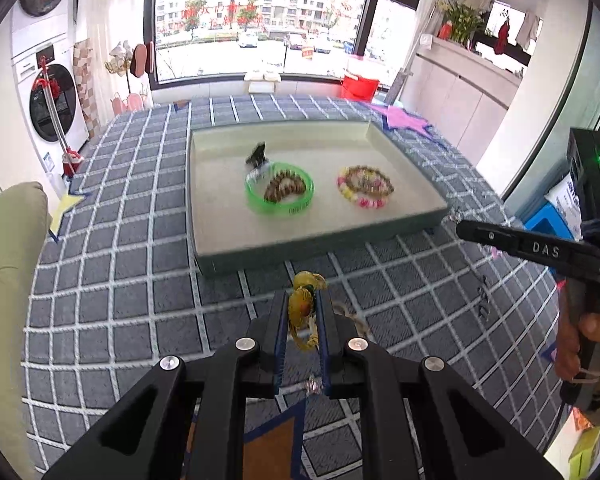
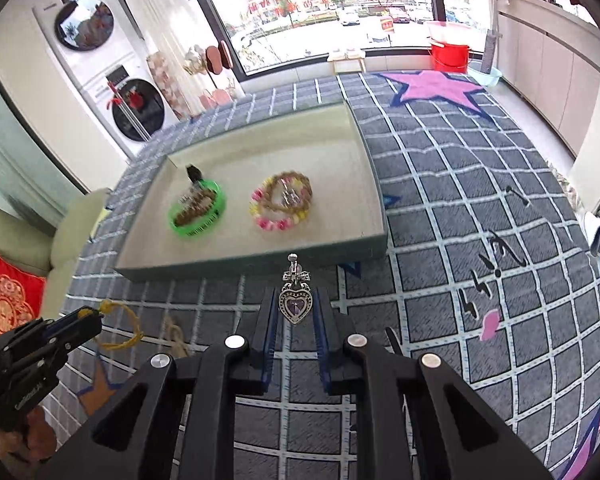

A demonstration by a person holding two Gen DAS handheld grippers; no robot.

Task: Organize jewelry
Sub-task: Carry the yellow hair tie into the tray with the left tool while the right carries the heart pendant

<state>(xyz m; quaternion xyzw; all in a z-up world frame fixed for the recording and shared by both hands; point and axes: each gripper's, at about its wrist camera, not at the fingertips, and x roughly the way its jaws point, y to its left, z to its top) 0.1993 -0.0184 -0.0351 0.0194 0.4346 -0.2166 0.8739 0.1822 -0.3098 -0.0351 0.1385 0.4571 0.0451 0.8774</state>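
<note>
A shallow cream tray [image 1: 220, 236] [image 2: 260, 258] lies on the checked rug. In it are a green bangle [image 1: 279, 194] [image 2: 198, 210] around brown beads, a pink and yellow bead bracelet [image 1: 365, 188] [image 2: 281, 204] and a black clip [image 1: 257, 155] [image 2: 193, 172]. My left gripper [image 1: 303, 304] [image 2: 94, 314] is shut on a yellow bracelet [image 1: 302, 308] [image 2: 120, 330], just in front of the tray. My right gripper [image 2: 296, 304] [image 1: 458, 226] is shut on a silver heart pendant with a purple stone [image 2: 296, 300], near the tray's front edge.
A beige cord [image 2: 176, 334] lies on the rug between the grippers. A sofa [image 1: 8, 248] stands at the left. A washing machine [image 1: 50, 100], a red bucket [image 2: 448, 58] and cabinets [image 1: 456, 92] stand beyond the rug.
</note>
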